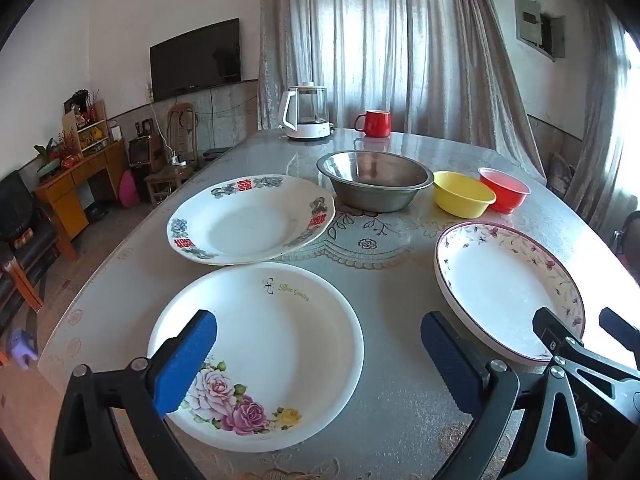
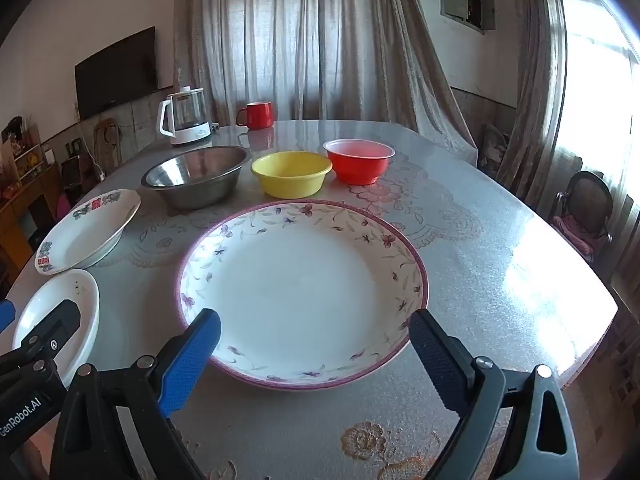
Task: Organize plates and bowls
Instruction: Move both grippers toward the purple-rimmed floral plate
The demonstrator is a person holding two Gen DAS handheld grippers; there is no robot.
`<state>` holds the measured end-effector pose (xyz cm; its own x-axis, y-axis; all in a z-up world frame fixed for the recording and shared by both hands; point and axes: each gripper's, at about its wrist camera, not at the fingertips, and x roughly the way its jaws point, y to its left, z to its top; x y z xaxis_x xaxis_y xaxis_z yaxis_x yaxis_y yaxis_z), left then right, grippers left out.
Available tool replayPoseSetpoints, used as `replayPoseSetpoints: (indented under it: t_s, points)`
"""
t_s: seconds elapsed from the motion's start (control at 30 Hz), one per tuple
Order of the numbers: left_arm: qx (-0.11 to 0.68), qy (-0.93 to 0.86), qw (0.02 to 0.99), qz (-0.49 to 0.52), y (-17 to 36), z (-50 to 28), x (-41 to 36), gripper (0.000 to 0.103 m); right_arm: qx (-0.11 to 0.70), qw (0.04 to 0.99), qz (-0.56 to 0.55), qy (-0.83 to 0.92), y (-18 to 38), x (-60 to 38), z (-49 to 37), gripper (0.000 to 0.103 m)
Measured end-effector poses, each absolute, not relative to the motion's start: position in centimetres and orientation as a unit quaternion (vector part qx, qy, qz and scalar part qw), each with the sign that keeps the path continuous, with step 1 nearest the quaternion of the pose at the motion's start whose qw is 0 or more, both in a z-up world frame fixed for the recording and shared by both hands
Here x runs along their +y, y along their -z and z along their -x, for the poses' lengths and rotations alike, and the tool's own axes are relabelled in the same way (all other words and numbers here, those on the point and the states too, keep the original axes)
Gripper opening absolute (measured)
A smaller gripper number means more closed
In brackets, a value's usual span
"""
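Note:
My left gripper [image 1: 318,344] is open and empty, hovering over the near part of a white rose-printed plate [image 1: 280,332]. Behind it lies a white plate with red characters [image 1: 248,224]. My right gripper [image 2: 314,344] is open and empty, just in front of a purple-rimmed floral plate [image 2: 300,288], which also shows in the left wrist view [image 1: 504,284]. At the back stand a steel bowl [image 2: 196,176], a yellow bowl [image 2: 292,174] and a red bowl [image 2: 358,160]. The right gripper's fingers [image 1: 560,334] show at the right in the left wrist view.
A white kettle [image 1: 306,110] and a red mug [image 1: 374,123] stand at the far end of the grey table [image 1: 380,360]. The table's left edge drops to the floor, with chairs and a cabinet beyond. A chair [image 2: 588,208] stands at the right.

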<state>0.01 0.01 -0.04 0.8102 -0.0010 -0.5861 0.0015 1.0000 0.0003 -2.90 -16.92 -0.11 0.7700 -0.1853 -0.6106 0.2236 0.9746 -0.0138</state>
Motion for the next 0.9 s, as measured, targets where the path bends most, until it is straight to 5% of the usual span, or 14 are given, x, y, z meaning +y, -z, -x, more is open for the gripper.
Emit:
replayPoseSetpoints:
  t_s: [0.9]
  points:
    - [0.326, -0.01, 0.945, -0.008, 0.5, -0.6, 0.1, 0.103, 0.315, 0.945, -0.04, 0.071, 0.2, -16.5, 2.5, 0.097]
